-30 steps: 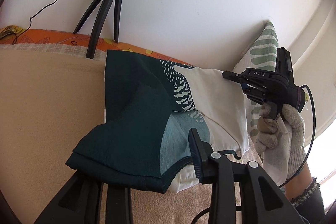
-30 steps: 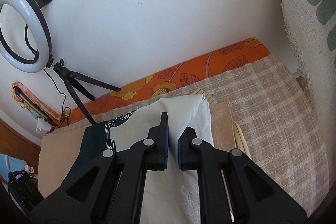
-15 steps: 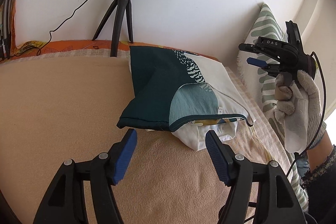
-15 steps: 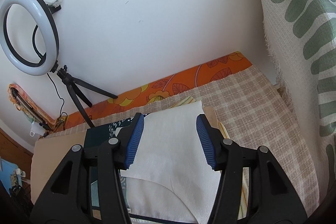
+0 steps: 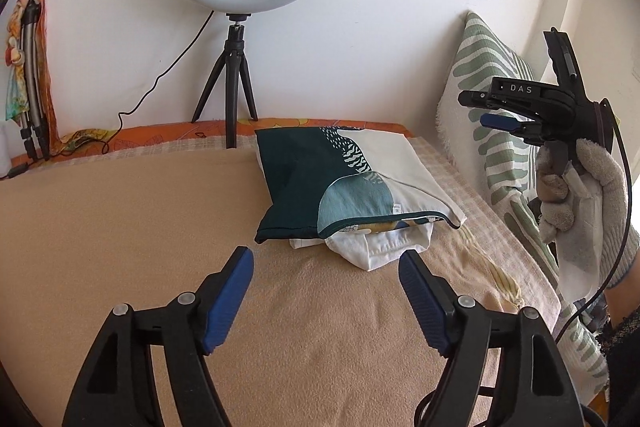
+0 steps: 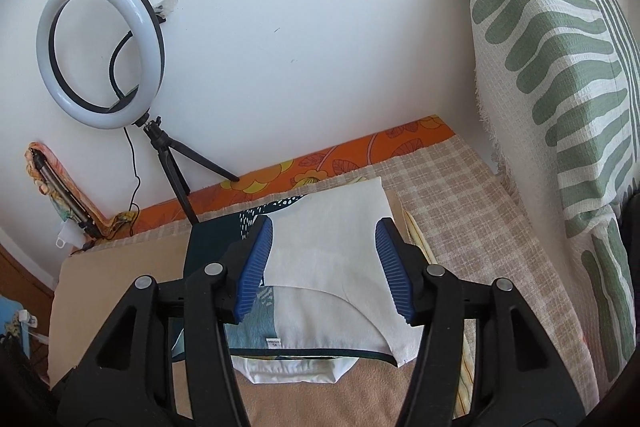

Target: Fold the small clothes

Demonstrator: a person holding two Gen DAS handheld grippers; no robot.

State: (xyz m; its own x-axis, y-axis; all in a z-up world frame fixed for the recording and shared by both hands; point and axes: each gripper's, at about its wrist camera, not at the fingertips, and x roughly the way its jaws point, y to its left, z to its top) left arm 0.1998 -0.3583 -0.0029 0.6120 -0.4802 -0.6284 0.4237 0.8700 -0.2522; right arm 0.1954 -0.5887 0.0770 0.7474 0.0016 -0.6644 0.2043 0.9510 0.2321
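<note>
- folded garment [image 5: 344, 183], dark green w/ white + teal print, lies on the beige blanket [image 5: 120, 247] near the far wall, on top of a white piece [image 5: 376, 247] poking out underneath.
- left gripper [image 5: 326, 291] hangs short of it, jaws just been opening, wide now, nothing btwn them.
- right gripper [image 6: 326, 263] is above the white part, jaws just opened too, about half apart, pads off the cloth.
- looks like a release after the fold; next prob. needs a fresh item, or squaring the stack.
</note>
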